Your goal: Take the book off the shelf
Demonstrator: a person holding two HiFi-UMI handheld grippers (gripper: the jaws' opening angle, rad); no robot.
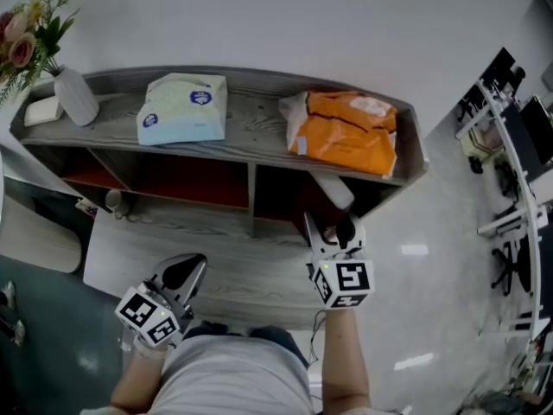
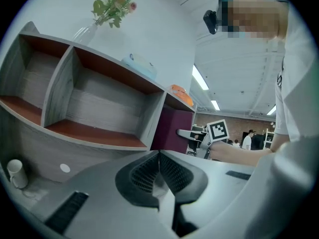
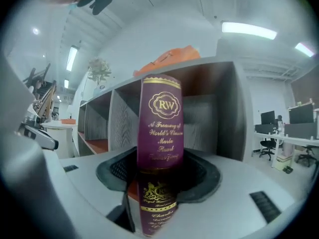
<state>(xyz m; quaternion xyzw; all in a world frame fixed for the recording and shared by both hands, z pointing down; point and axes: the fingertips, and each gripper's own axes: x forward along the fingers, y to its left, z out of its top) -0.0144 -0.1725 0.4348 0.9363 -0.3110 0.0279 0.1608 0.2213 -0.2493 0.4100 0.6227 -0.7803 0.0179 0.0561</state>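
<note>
Right gripper view first: the fingers [image 3: 115, 172] sit narrowed against both sides of a purple book [image 3: 159, 123], pinching its gold-lettered spine. The book stands upright, spine out, in the right-hand bay of the shelf [image 3: 227, 108], not yet drawn out. So the grasp is made, and by my read the pull is next: straight back toward the person, level, so the cover clears the bay's side wall.

Over to the left gripper view: these fingers [image 2: 144, 176] are pressed together with nothing between them, parked low and idle. Beyond them is the grey shelf [image 2: 99, 108], its near bays bare, and the purple book [image 2: 172, 128] with the right gripper [image 2: 187, 133] reaching in at it.

Now the head view: the right gripper [image 1: 331, 230] is at the mouth of the right bay, the left gripper [image 1: 186, 273] well back from the shelf [image 1: 259, 115].

The count: one book, two grippers. On top are one vase of flowers [image 1: 76, 96], one pale blue pack [image 1: 183, 108] and one orange bag [image 1: 346, 132]. One white cup [image 1: 113, 200] stands on the surface below.
</note>
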